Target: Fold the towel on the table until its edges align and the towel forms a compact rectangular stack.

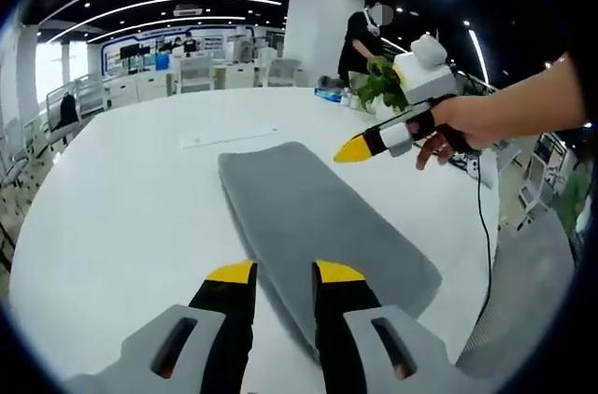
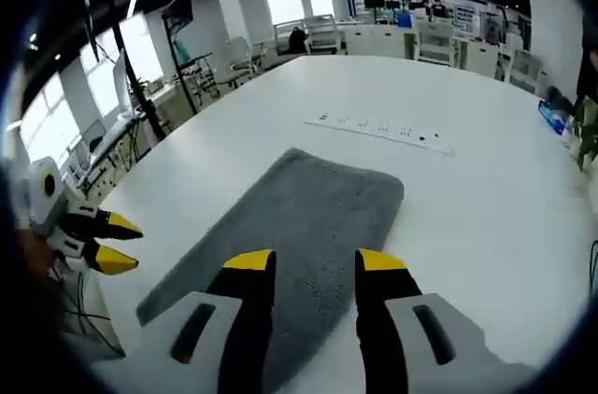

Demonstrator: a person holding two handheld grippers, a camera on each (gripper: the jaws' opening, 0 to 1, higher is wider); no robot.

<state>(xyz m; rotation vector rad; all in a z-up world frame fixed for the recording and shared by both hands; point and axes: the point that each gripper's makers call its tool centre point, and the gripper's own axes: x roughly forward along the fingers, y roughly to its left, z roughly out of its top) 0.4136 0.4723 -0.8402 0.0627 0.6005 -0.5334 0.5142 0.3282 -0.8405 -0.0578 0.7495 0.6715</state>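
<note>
**Grey towel lies flat, both grippers hover apart above it**

A grey towel [image 1: 322,221] lies spread as a long rectangle on the white tabletop [image 1: 131,198], flat and free of both grippers. In the left gripper view, the left gripper [image 1: 285,273] hangs over the towel's near end, its two yellow-tipped jaws apart with nothing between them. The right gripper [image 1: 353,150] comes in from the right, held in a person's hand [image 1: 458,123], its yellow tips close together above the towel's far right edge; from this side the gap is hard to judge.

In the right gripper view, the right gripper [image 2: 316,261] hovers over the towel [image 2: 299,235], jaws apart and empty. The left gripper [image 2: 116,242] sits off the towel's left end beyond the tabletop [image 2: 486,217] edge, tips apart. A white power strip [image 2: 378,129] lies on the tabletop beyond the towel, well apart from it. A green plant [image 1: 381,84] stands at the tabletop's far side.
</note>
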